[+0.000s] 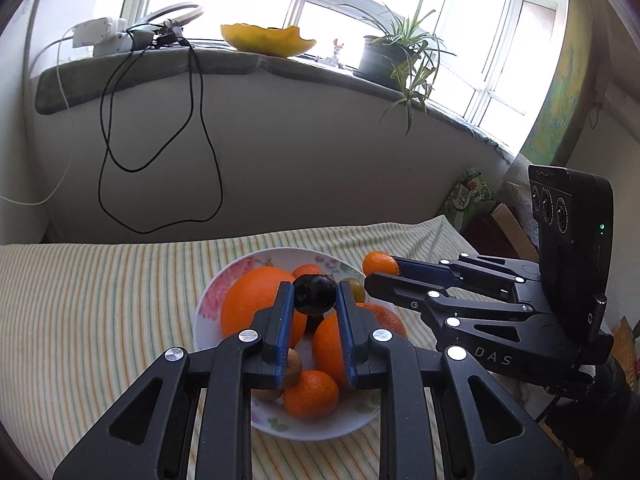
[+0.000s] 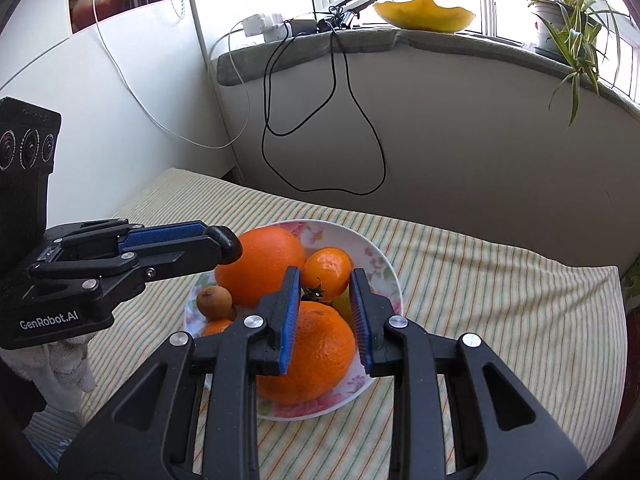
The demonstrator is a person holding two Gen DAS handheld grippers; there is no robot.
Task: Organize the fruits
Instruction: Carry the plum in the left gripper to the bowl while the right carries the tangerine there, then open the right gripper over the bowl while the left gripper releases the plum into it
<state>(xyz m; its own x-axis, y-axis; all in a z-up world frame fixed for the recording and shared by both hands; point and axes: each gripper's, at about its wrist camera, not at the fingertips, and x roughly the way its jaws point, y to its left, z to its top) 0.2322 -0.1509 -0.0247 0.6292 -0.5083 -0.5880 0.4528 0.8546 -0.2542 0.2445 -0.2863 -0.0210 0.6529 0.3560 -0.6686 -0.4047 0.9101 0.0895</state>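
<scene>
The left gripper (image 1: pixel 314 298) is clamped on a small dark, glossy round fruit (image 1: pixel 314 294), likely a plum, held just above the white floral-rimmed plate (image 1: pixel 320 428) of fruit. The right gripper (image 2: pixel 326 284) is closed on a small orange mandarin (image 2: pixel 326 270), also over the plate. The plate sits on a striped green-and-cream cloth (image 1: pixel 100 300) covering the counter, near the middle.

The dark fruit looks light, smooth-skinned and probably soft, so it could slip or bruise; holding it across its widest part, as the pads (image 1: pixel 285 312) do now, seems safest. It is nearly round, slightly wider left to right, with a dimpled end turned toward the left pad. The mandarin looks light with a yielding, grippy peel; it is close to spherical, so I can name no clear long axis. The large oranges (image 2: pixel 308 356) on the plate look heavier and too broad for an easy pinch.
</scene>
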